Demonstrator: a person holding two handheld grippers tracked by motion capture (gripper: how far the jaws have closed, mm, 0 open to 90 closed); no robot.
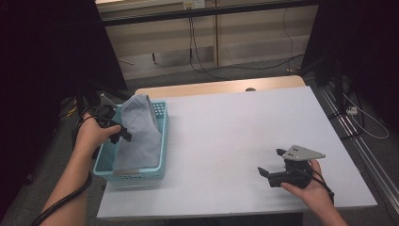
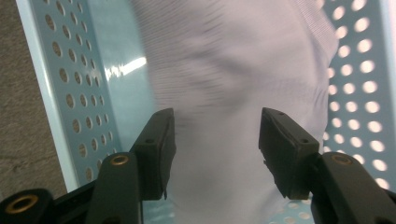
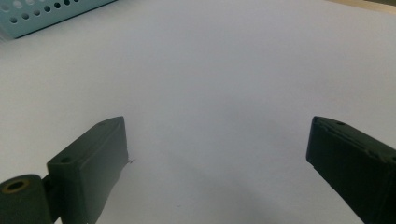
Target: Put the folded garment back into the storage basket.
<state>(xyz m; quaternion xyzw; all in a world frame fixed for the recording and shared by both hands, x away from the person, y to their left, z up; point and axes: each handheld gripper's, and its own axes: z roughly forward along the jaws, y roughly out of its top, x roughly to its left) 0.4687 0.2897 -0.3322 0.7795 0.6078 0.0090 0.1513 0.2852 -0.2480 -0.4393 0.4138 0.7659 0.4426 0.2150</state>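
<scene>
One grey cloth [image 1: 137, 134] in one basket [image 1: 162, 141]; both grippers' jaws part-open, holding nothing.

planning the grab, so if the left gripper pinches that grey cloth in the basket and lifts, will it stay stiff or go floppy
The grey cloth would probably go floppy: it drapes over the blue basket's far rim and sags inside. It looks thin and light, so it should lift easily and hang down. The left gripper, jaws open above it, may bunch it when pinching.
</scene>
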